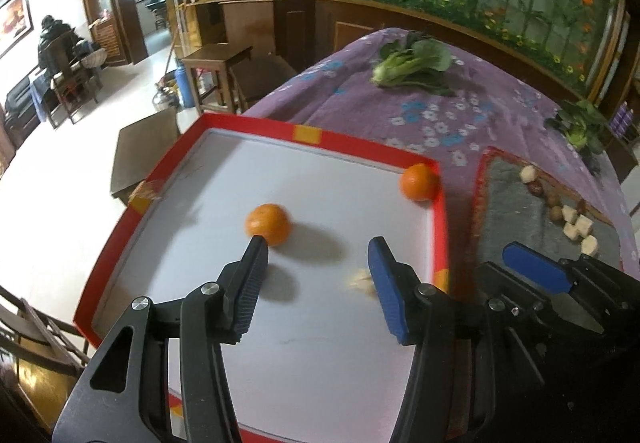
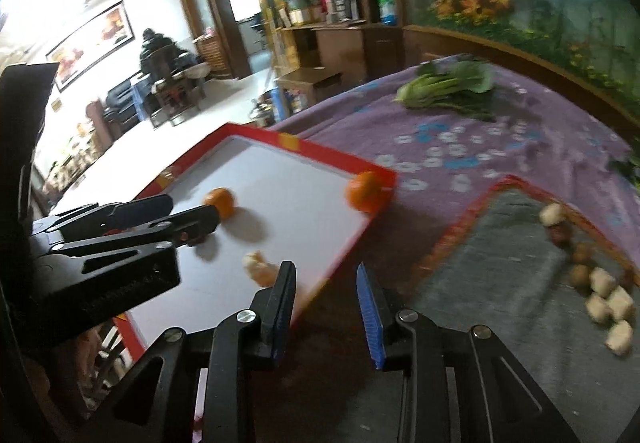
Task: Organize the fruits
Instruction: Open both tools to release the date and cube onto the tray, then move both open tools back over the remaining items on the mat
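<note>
A red-rimmed white tray [image 1: 248, 123] holds two oranges: one [image 1: 268, 224] near the middle, one [image 1: 419, 182] in the far right corner. A pale peeled fruit piece [image 1: 362, 280] lies near the tray's right side. My left gripper [image 1: 318, 245] is open and empty above the tray, its left fingertip close to the middle orange. My right gripper [image 2: 325, 270] is open and empty over the tray's right edge, near the pale piece [image 2: 259, 264]. In the right wrist view the tray [image 2: 320, 153] and both oranges [image 2: 220, 202] [image 2: 365, 190] show too.
A grey mat with a red border [image 1: 512, 211] right of the tray holds several pale chunks and brown nuts [image 1: 576, 223]. Leafy greens [image 1: 416, 65] lie on the purple floral tablecloth [image 1: 360, 95]. More greens [image 1: 580, 125] are at the right. Wooden stools stand beyond the table.
</note>
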Tool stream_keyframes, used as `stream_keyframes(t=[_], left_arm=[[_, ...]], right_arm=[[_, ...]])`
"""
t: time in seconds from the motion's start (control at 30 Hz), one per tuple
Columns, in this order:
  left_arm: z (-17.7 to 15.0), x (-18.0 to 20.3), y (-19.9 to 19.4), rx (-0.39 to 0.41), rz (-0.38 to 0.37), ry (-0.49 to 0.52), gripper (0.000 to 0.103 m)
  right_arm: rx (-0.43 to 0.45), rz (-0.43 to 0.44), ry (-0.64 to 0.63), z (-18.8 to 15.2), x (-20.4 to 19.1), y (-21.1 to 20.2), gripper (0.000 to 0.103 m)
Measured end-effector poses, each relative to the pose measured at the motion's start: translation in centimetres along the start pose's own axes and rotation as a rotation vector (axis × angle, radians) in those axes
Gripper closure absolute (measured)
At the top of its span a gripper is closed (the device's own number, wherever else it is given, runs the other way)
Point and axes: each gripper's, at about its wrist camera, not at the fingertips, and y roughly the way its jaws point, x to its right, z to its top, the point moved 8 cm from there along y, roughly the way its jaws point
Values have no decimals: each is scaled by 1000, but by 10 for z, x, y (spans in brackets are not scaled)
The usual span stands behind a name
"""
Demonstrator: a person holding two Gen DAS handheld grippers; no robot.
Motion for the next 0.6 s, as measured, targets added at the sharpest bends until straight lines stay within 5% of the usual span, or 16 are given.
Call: stream_keyframes(t=[0.6], left_arm=[[8, 155, 21, -96, -192, 165, 51]], right_arm=[[47, -205, 264, -55, 168, -79, 62]])
